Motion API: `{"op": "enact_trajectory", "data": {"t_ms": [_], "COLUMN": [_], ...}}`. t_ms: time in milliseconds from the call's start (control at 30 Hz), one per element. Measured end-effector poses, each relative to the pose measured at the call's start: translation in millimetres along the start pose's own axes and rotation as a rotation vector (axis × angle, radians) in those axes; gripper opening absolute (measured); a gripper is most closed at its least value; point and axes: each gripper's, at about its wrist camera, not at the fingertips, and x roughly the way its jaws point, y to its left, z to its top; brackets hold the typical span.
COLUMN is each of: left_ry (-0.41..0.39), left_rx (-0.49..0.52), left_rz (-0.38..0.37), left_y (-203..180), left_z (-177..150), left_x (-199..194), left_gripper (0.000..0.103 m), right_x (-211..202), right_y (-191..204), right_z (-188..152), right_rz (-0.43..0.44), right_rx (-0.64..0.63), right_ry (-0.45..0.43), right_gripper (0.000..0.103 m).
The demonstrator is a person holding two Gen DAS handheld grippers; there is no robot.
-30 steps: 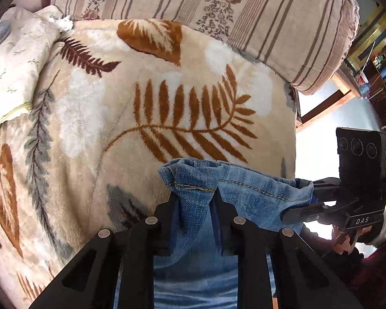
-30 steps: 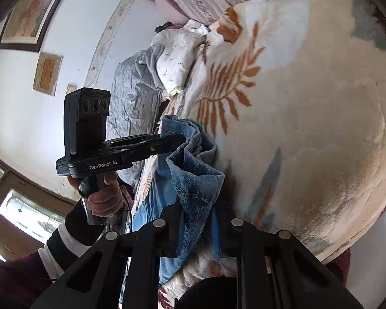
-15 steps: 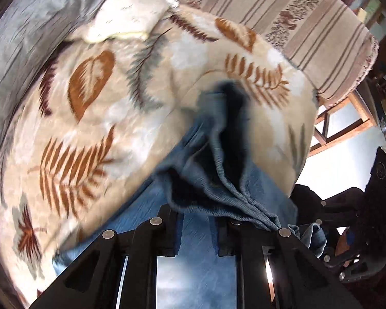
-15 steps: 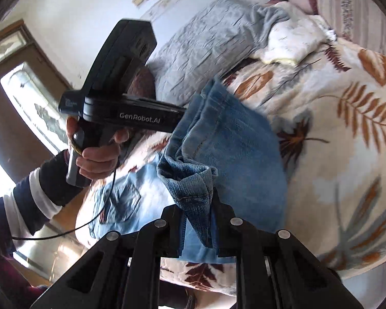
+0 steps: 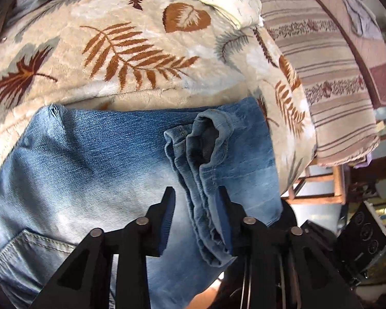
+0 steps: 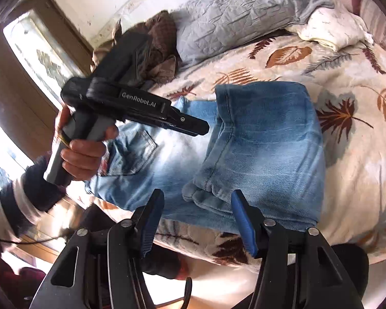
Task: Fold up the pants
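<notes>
Since 0.5 s ago both claws have let go of the denim. Left claw: jaws apart, bunched hem between them, grip on nothing. Right claw: jaws wide apart, holding nothing, hem fold just ahead. One pair of jeans lies on the blanket, legs folded back over the seat, hems no longer lifted. Count: two claws, one left hand on its handle, one grey pillow, one white pillow, one striped cushion.
</notes>
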Motion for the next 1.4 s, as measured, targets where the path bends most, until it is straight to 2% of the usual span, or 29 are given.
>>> {"op": "enact_trajectory", "data": {"t_ms": [33,67,133,167,233,333,367,400,433,467,500,533,633,767,867,933,967,1033,1133,1167,1233,1300,1333,1367,1400], "left_ry": [-0.013,-0.017,-0.001,0.019,0.022,-0.004,-0.008,-0.01,-0.012,-0.012,-0.006,-0.006,-0.045,-0.089,-0.059,-0.074,-0.076,-0.092,-0.132,-0.154,-0.206,-0.239,-0.244,-0.254,-0.258], "left_rx": [-0.024,-0.045,-0.095,-0.113,-0.129,-0.132,-0.136,-0.132,-0.126,-0.123,-0.131,-0.151,-0.197,-0.22,-0.271,-0.301,-0.303,-0.265,-0.196,-0.175,-0.148,-0.147,-0.14,-0.129,-0.121], "left_rz": [-0.006,-0.005,-0.013,-0.031,-0.038,-0.046,-0.05,-0.057,-0.054,-0.04,-0.035,-0.047,-0.064,-0.047,0.009,-0.028,-0.038,-0.019,0.008,0.005,-0.017,-0.045,-0.04,-0.015,0.021], "left_y": [1,6,13,15,14,10,8,5,3,1,1,3,6,18,36,45,45,41,33,29,22,18,16,13,10], "left_z": [0,1,-1,0,-2,-2,-1,-2,-1,0,1,-1,-8,-33,-43,-48,-49,-52,-62,-66,-74,-75,-72,-67,-62], "left_x": [1,3,13,19,26,30,35,37,42,48,57,57,46,17,26,26,22,13,-10,-18,-37,-48,-50,-49,-47], "left_gripper": [0.047,0.05,0.05,0.05,0.051,0.061,0.061,0.058,0.044,0.025,0.015,0.012,0.009,0.01,0.011,0.011,0.011,0.013,0.013,0.013,0.013,0.02,0.03,0.036,0.036], "right_x": [-7,-11,-6,-2,7,18,23,29,36,41,45,49,47,32,51,74,77,72,49,38,11,-14,-21,-23,-20], "right_y": [-10,-24,-51,-59,-71,-82,-86,-90,-93,-97,-99,-102,-99,-67,-67,-73,-75,-74,-61,-56,-51,-60,-68,-75,-81], "right_z": [-1,-3,-11,-16,-22,-23,-23,-23,-25,-26,-28,-28,-28,-10,-16,-26,-28,-24,-16,-13,-2,16,26,37,48], "right_rz": [0.036,0.076,0.169,0.186,0.203,0.26,0.274,0.281,0.273,0.283,0.288,0.275,0.277,0.337,0.318,0.284,0.291,0.307,0.277,0.295,0.334,0.326,0.301,0.246,0.184], "right_rx": [0.088,0.193,0.382,0.451,0.534,0.621,0.659,0.698,0.735,0.766,0.789,0.799,0.782,0.616,0.625,0.652,0.662,0.67,0.561,0.516,0.45,0.438,0.437,0.431,0.418], "right_ry": [-0.017,-0.021,0.006,0.017,0.035,0.022,0.018,0.025,0.039,0.035,0.023,0.022,0.008,0.018,0.104,0.181,0.179,0.181,0.239,0.243,0.177,0.06,0.006,-0.035,-0.055], "right_gripper": [0.067,0.067,0.067,0.067,0.067,0.067,0.067,0.067,0.063,0.048,0.035,0.006,0.007,0.006,0.007,0.007,0.007,0.014,0.027,0.027,0.027,0.032,0.04,0.042,0.042]}}
